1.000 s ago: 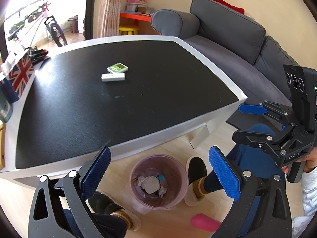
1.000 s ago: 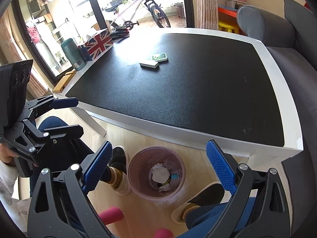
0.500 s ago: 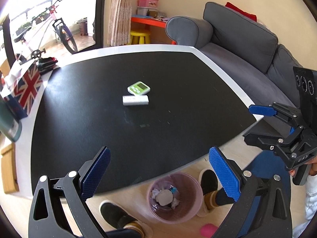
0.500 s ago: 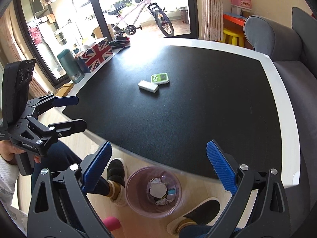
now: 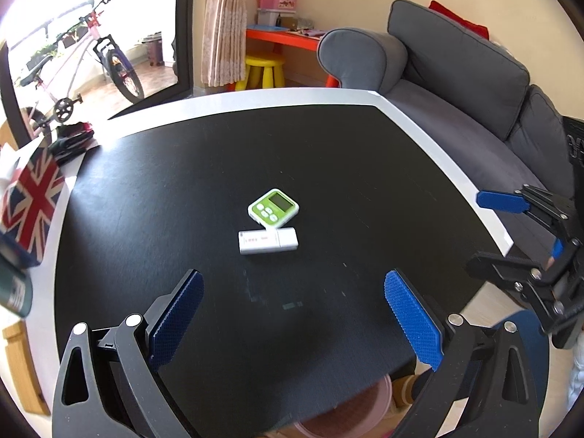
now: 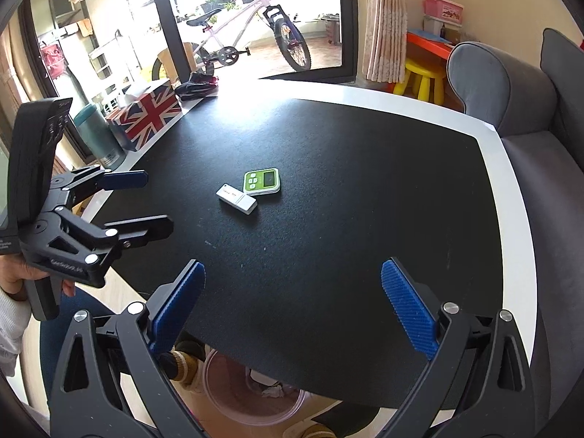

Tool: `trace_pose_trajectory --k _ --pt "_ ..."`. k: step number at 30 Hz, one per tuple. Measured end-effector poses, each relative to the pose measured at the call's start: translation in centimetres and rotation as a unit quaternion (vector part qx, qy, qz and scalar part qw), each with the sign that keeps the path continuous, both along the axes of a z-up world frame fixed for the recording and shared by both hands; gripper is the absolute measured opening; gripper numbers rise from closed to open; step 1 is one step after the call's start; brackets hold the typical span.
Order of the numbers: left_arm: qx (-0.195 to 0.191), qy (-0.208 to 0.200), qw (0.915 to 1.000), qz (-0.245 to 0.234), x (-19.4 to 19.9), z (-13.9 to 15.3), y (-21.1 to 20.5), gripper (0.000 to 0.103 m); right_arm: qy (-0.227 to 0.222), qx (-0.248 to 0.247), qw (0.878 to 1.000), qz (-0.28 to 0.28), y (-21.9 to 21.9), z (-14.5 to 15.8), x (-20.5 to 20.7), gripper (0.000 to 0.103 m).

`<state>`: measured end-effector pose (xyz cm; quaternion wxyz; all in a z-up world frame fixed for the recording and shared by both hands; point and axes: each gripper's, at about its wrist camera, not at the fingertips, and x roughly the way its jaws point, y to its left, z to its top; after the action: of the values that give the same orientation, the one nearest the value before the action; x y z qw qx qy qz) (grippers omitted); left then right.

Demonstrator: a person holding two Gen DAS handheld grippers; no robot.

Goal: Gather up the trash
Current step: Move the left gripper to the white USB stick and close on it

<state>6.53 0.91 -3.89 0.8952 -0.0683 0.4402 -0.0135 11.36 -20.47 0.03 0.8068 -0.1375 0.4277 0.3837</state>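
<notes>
Both of your grippers are hanging over the near edge of the black-topped table with the white rim (image 5: 430, 146), and neither is carrying anything. Your left gripper (image 5: 292, 314) has its blue ribbed pads (image 5: 412, 321) spread wide with nothing between them. Same deal for your right gripper (image 6: 292, 303): jaws wide apart, empty.

From the right wrist view you can see your left hand (image 6: 22, 277) wrapped around the handle of the left tool, off to the left by the table edge.

The translucent pink plastic waste bin (image 6: 255, 405) sits on the wooden floor, tucked partly under the near edge of the table, with some crumpled white paper trash (image 6: 273, 388) showing inside. In the left wrist view only a sliver of its rim peeks out below the tabletop.

On the table, roughly mid-surface, there's a small green-and-white square digital timer (image 5: 273, 208) with a white rectangular stick-shaped gadget (image 5: 268, 241) just beside it, touching or nearly so. Further back on the left edge are a Union Jack printed tissue box (image 6: 146, 115) and a teal cylindrical tumbler (image 6: 96, 137). A grey fabric sofa (image 5: 456, 73) runs along the right side.
</notes>
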Motion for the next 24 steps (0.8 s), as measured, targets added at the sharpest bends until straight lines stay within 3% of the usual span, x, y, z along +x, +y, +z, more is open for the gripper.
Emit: trace_pose_trajectory --k 9,19,20,22,24 --pt "0.003 0.035 0.9994 0.006 4.6 -2.8 0.8 0.095 0.012 -0.008 1.0 -0.001 0.5 -1.4 1.5 0.096" --pt "0.039 0.051 0.9976 0.027 6.6 -6.0 0.3 0.095 0.025 -0.012 1.0 -0.004 0.6 -2.8 2.5 0.096" --pt "0.042 0.05 0.9975 0.028 6.6 -6.1 0.3 0.092 0.025 -0.012 1.0 -0.005 0.7 -2.8 2.6 0.096" --pt "0.045 0.052 0.9971 0.03 6.8 -6.4 0.2 0.074 0.026 -0.012 1.0 -0.005 0.7 -3.0 2.6 0.096" --pt "0.047 0.055 0.9968 0.033 6.9 -6.6 0.1 0.064 0.027 -0.012 1.0 -0.005 0.8 -3.1 2.6 0.096"
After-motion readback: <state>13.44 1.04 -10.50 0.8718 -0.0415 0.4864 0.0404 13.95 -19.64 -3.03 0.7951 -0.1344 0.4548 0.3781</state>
